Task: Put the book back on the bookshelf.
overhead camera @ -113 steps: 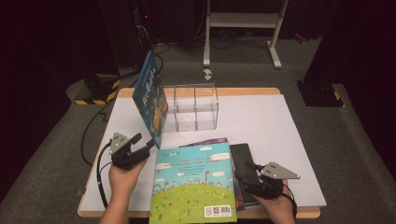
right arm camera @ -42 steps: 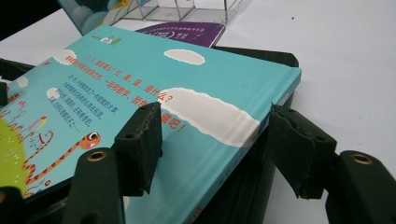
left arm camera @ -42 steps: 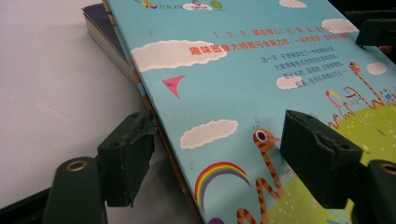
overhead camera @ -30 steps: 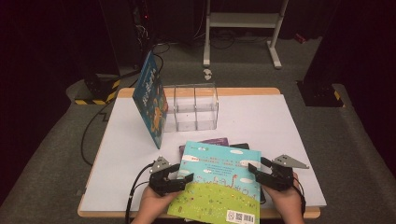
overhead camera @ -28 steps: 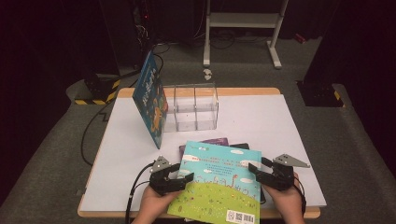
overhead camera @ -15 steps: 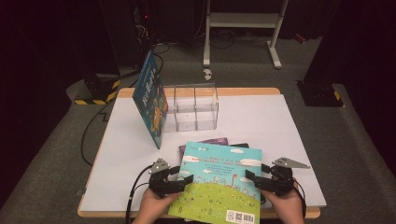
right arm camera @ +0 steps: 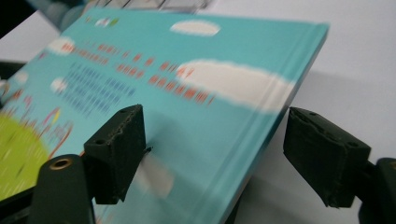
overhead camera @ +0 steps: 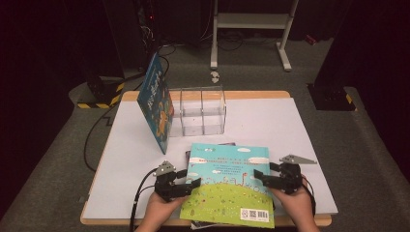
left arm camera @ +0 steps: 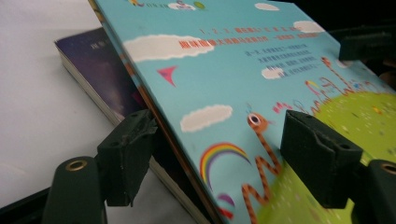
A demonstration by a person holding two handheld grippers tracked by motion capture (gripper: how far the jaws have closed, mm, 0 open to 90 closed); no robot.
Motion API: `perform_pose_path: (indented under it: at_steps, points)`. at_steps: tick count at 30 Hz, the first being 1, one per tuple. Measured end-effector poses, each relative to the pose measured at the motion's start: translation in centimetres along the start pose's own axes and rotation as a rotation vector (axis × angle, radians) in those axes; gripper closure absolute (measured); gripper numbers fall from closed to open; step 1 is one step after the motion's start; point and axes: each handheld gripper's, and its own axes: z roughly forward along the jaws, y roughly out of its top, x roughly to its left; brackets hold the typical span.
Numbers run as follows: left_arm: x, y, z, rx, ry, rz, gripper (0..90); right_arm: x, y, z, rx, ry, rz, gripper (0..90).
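Left tool (overhead camera: pixel 186 182) jaws open astride the left edge of the picture book (overhead camera: pixel 228 183), right tool (overhead camera: pixel 266 178) jaws just opening around its right edge, book tilted over a dark book (left arm camera: pixel 100 77) near the table (overhead camera: pixel 300 125) front edge

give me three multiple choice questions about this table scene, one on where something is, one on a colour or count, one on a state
1. Where does the clear box stand?
A. beside the leaning book
B. on the floor
C. on the sky-blue book

2. What colour is most of the top half of the sky-blue book's cover?
A. red
B. sky blue
C. black

3. How do the right gripper's jaws stand?
A. apart, straddling the book's edge
C. shut on a cable
B. shut on the clear box

Answers: 1 A, the leaning book is right next to it on the table. 2 B, blue with white clouds. 3 A, the right gripper view shows gaps at both pads.
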Motion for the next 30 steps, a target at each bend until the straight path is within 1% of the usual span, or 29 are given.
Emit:
perform_pose_path:
  at_steps: [2, 4, 5, 6, 7, 8, 9, 11, 12, 14, 16, 19, 21, 22, 24, 26, 27, 30]
  points:
    - [-0.2, -0.4, -0.1, 0.006, -0.015, -0.008, 23.8, 0.5, -1.0, -0.7, -0.005, 0.015, 0.010, 19.6]
    - [-0.4, -0.6, -0.1, 0.003, -0.033, -0.025, 24.5, 1.3, -1.7, -1.3, 0.003, 0.011, 0.009, 21.4]
    - [-0.4, -0.5, 0.0, -0.001, -0.038, -0.031, 24.7, 1.6, -1.7, -1.4, 0.007, -0.006, 0.008, 23.1]
    - [-0.4, -0.3, 0.2, 0.002, -0.045, -0.038, 24.7, 1.8, -1.6, -1.5, 0.010, -0.030, -0.011, 26.1]
    - [-0.3, 0.0, 0.5, 0.006, -0.063, -0.046, 24.6, 1.9, -1.3, -1.6, 0.005, -0.060, -0.035, 32.0]
    - [-0.2, 0.2, 0.7, 0.004, -0.076, -0.047, 24.6, 1.9, -0.9, -1.5, -0.011, -0.103, -0.071, 39.9]
    - [-0.1, 0.4, 1.0, 0.007, -0.092, -0.051, 24.6, 1.8, -0.6, -1.3, -0.010, -0.121, -0.083, 39.7]
    - [0.1, 0.9, 1.4, 0.017, -0.103, -0.054, 24.7, 1.2, 0.1, -0.7, -0.001, -0.128, -0.070, 36.5]
    - [0.3, 1.1, 1.7, 0.039, -0.107, -0.059, 24.6, 1.0, 0.3, -0.5, 0.001, -0.127, -0.061, 33.7]
    - [0.2, 1.0, 1.7, 0.037, -0.098, -0.056, 24.1, 0.5, 0.4, -0.4, 0.009, -0.103, -0.019, 27.7]
    - [0.2, 0.8, 1.4, 0.031, -0.085, -0.038, 23.7, 0.5, -0.2, -0.5, 0.016, -0.071, 0.008, 21.3]
    - [0.0, 0.6, 0.8, 0.026, -0.062, -0.005, 23.7, 1.1, -1.7, -1.3, 0.010, -0.029, 0.040, 18.3]
    - [-0.1, 0.5, 0.6, 0.025, -0.053, 0.004, 23.7, 1.4, -2.2, -1.4, 0.019, 0.007, 0.058, 18.7]
    - [-0.1, 0.6, 0.6, 0.027, -0.051, 0.006, 23.8, 1.5, -2.3, -1.4, 0.032, 0.026, 0.073, 18.6]
    - [-0.2, 0.7, 0.7, 0.039, -0.048, 0.008, 23.8, 1.6, -2.1, -1.3, 0.042, 0.022, 0.082, 19.7]
    - [-0.2, 1.0, 0.9, 0.048, -0.040, 0.002, 23.8, 1.4, -1.6, -0.9, 0.055, 0.033, 0.096, 20.2]
    - [-0.1, 1.2, 1.1, 0.050, -0.036, 0.002, 23.8, 1.2, -1.4, -0.8, 0.053, 0.026, 0.094, 20.2]
    - [0.5, 1.8, 1.9, 0.041, -0.037, -0.015, 24.0, 0.4, -0.3, 0.1, 0.058, 0.020, 0.101, 20.3]
